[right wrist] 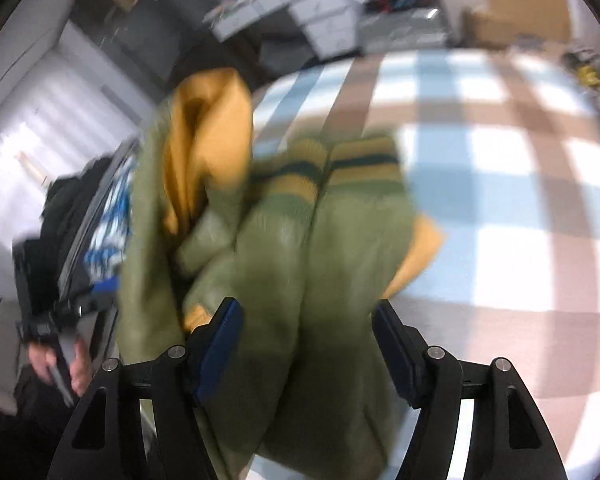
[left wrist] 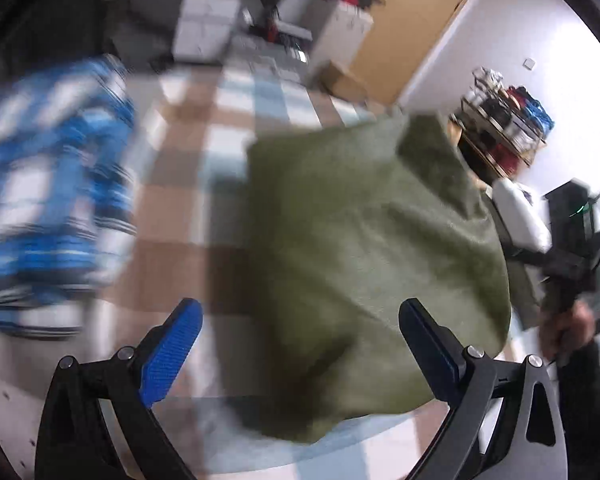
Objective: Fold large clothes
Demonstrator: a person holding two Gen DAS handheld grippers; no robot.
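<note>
An olive green garment [left wrist: 364, 248] lies folded on the checked tablecloth [left wrist: 204, 152]. In the right wrist view it [right wrist: 300, 264] shows a mustard yellow lining and striped cuffs on top. My left gripper [left wrist: 300, 320] is open, its jaws wide apart over the garment's near left part, holding nothing. My right gripper [right wrist: 308, 320] is open, its jaws either side of the garment's near edge, not closed on it. Both views are blurred by motion.
A blue and white striped garment [left wrist: 48, 184] lies at the table's left. The right gripper and hand [left wrist: 564, 280] show at the right of the left wrist view. Boxes [left wrist: 204, 12], a wooden door [left wrist: 416, 20] and a clothes rack [left wrist: 508, 128] stand beyond the table.
</note>
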